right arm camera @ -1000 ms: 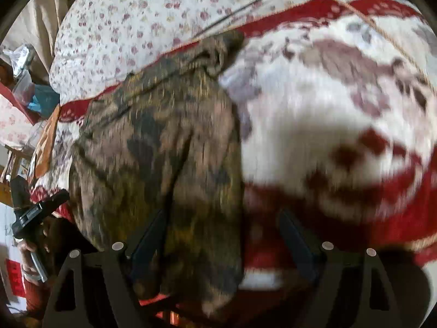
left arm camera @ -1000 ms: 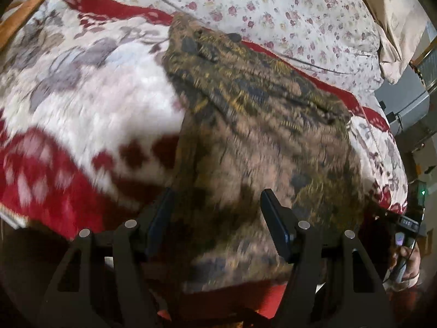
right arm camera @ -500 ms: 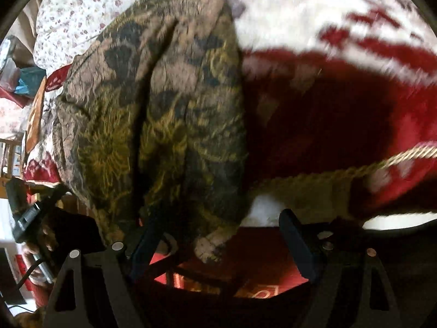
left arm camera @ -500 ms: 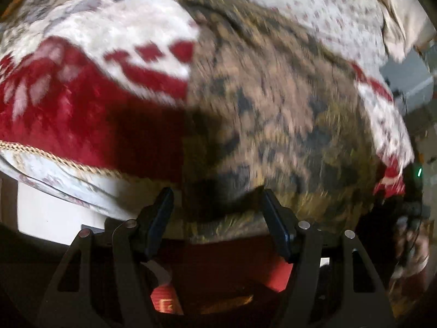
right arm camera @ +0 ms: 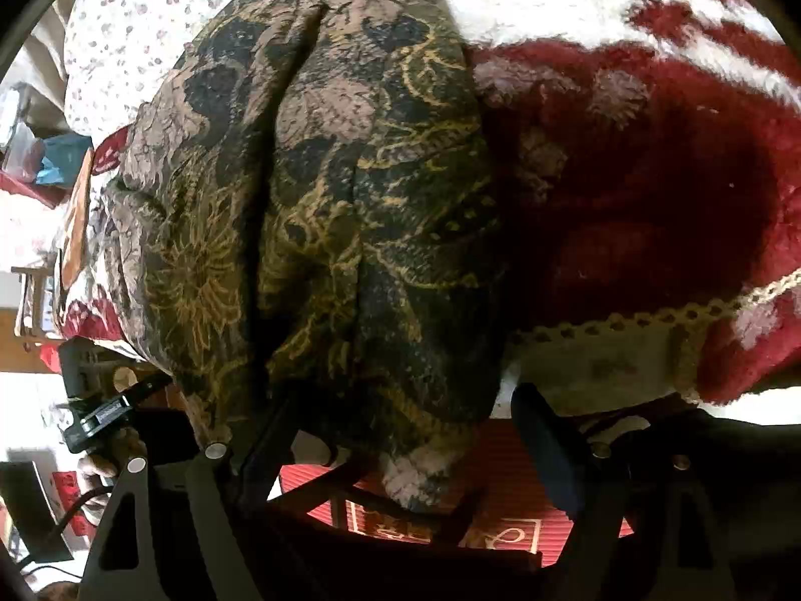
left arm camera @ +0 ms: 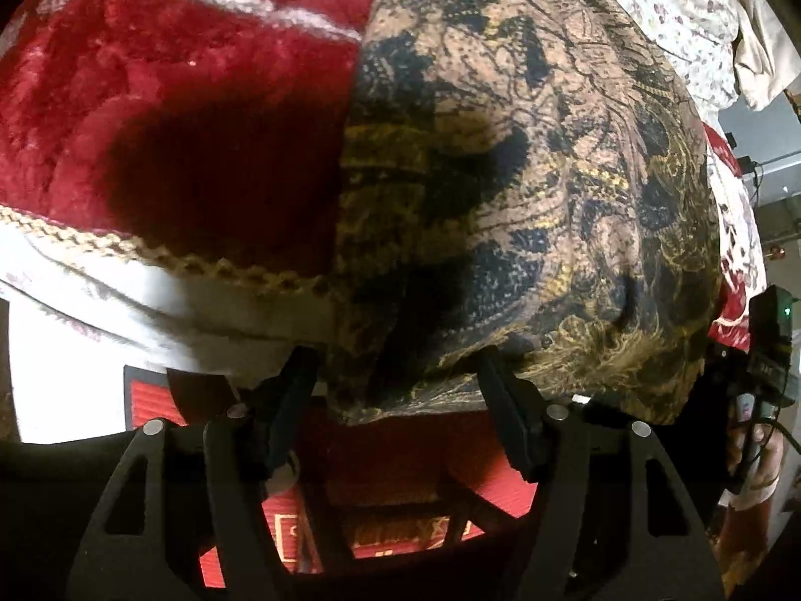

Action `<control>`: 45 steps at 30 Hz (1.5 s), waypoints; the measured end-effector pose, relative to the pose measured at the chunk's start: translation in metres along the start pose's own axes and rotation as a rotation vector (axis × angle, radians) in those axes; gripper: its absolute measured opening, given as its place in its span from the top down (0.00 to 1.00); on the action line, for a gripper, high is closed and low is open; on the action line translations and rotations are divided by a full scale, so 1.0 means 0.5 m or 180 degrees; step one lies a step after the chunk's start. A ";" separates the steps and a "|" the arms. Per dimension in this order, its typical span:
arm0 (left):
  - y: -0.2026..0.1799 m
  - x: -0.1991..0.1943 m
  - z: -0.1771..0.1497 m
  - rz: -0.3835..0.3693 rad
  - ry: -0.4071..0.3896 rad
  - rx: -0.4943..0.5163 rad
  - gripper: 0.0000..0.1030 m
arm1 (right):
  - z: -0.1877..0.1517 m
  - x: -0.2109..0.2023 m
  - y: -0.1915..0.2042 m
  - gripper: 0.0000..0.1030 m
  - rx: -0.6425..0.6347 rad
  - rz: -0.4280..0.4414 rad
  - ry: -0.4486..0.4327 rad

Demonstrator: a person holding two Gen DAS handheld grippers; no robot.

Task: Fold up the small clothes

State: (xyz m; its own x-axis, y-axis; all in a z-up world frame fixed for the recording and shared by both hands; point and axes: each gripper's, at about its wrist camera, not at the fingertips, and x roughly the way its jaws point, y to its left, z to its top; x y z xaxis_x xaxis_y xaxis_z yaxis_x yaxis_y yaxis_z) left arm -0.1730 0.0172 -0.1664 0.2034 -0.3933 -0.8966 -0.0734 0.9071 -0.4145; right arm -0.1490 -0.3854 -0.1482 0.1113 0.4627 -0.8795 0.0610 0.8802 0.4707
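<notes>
One brown-and-black gold-patterned thin cloth garment [left arm camera: 525, 190] is lying on the red-and-white plush blanket [left arm camera: 165, 115], its hem overhanging the bed edge. Both left tongs [left arm camera: 398, 400] and right tongs [right arm camera: 400, 430] are standing apart, straddling that hem. Likely light, limp, creasing; gripping the near hem corners looks best.

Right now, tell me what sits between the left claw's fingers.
The hanging hem of the patterned garment sits between the fingers of the left claw, over the red blanket's edge. The jaws stand wide, not pressing. The left wrist view shows it.
</notes>
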 end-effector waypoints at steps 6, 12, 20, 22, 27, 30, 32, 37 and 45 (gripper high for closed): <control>0.012 -0.001 -0.006 -0.0114 0.0049 -0.0031 0.88 | 0.000 -0.010 0.002 0.66 -0.0040 0.0202 -0.0072; -0.009 -0.068 -0.020 -0.0369 -0.0051 0.0179 0.95 | -0.026 -0.089 0.054 0.83 -0.0458 0.0264 -0.0330; -0.028 -0.253 -0.025 -0.0845 -0.0642 0.0332 0.96 | -0.039 -0.234 0.091 0.90 -0.0606 0.0708 -0.0850; -0.037 -0.273 -0.028 -0.0830 -0.0708 0.0375 0.96 | -0.041 -0.248 0.093 0.90 -0.0643 0.0661 -0.0922; -0.029 -0.240 -0.020 -0.0795 -0.0642 0.0254 0.96 | -0.027 -0.212 0.036 0.71 -0.0288 0.0140 -0.0762; -0.030 -0.225 -0.018 -0.0813 -0.0609 0.0230 0.96 | -0.023 -0.149 0.000 0.13 -0.0007 0.0120 -0.0337; -0.029 -0.226 -0.020 -0.0813 -0.0614 0.0246 0.96 | -0.017 -0.112 -0.003 0.13 -0.0012 0.0054 -0.0233; -0.029 -0.219 -0.018 -0.0765 -0.0602 0.0232 0.96 | 0.020 -0.031 -0.004 0.45 0.0029 0.0238 -0.0128; -0.028 -0.247 -0.037 -0.0928 -0.0668 0.0186 0.96 | -0.035 -0.132 0.019 0.97 -0.0429 0.0385 -0.0439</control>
State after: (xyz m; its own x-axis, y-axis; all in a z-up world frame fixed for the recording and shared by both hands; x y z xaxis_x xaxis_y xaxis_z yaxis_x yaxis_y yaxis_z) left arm -0.2153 0.0504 -0.0529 0.4040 -0.6027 -0.6882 0.0718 0.7708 -0.6330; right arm -0.1732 -0.4055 -0.0869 0.2448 0.5549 -0.7951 -0.0933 0.8297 0.5504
